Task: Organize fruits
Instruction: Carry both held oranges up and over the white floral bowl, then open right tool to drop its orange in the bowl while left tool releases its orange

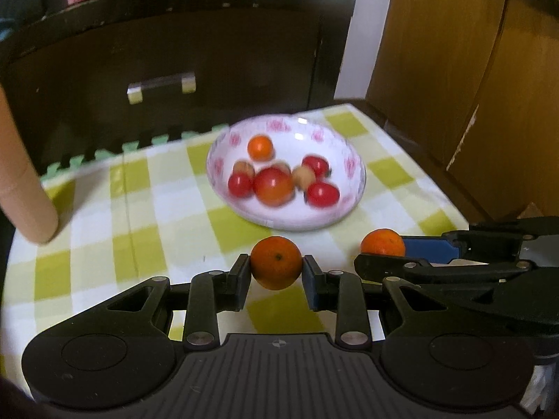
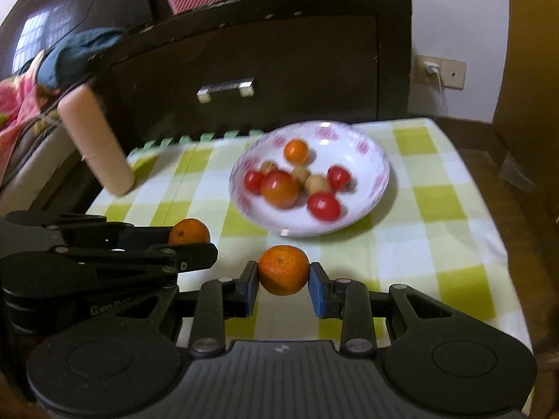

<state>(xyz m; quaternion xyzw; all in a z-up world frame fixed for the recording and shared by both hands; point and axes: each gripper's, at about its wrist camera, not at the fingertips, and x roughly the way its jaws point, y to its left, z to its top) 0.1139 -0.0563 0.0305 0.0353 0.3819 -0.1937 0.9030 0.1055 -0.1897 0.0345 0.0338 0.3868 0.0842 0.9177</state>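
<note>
Holding one mandarin apiece, just short of the bowl [image 1: 353, 171]; left tongs [image 1: 276, 268] closed on a small orange fruit, the left mandarin [image 1: 276, 262], pads pressed against its two sides with the stem dimple facing the camera; right tongs [image 2: 283, 276] pinched likewise on the right mandarin [image 2: 283, 269], blue pad faces flush on its flanks; both gripped across the widest part, probably so the round skin cannot roll out sideways; both fruits on the near side of the bowl, clear of its rim, whether lifted off the checked cloth or resting on it hard to tell; seen from the left wrist, right tongs lying to the right of the bowl's near edge; seen from the right wrist, left tongs to the left of it; the pair thus flanking the bowl's near rim, seemingly lined up for a drop into it; inside the bowl already a third mandarin [image 1: 260, 147] toward the far wall, a larger tomato [image 1: 273, 185] at the centre, cherry tomatoes [image 1: 323, 193] and pale brown round fruits [image 2: 316, 184] around it, blurred; most of the sorting apparently done, these two being the last loose pieces on the desk [image 1: 104, 209]; beige cylinder [image 1: 24, 188] leaning at the far left corner, well apart from the bowl; dark cabinet [image 1: 174, 52] behind the bowl.
</note>
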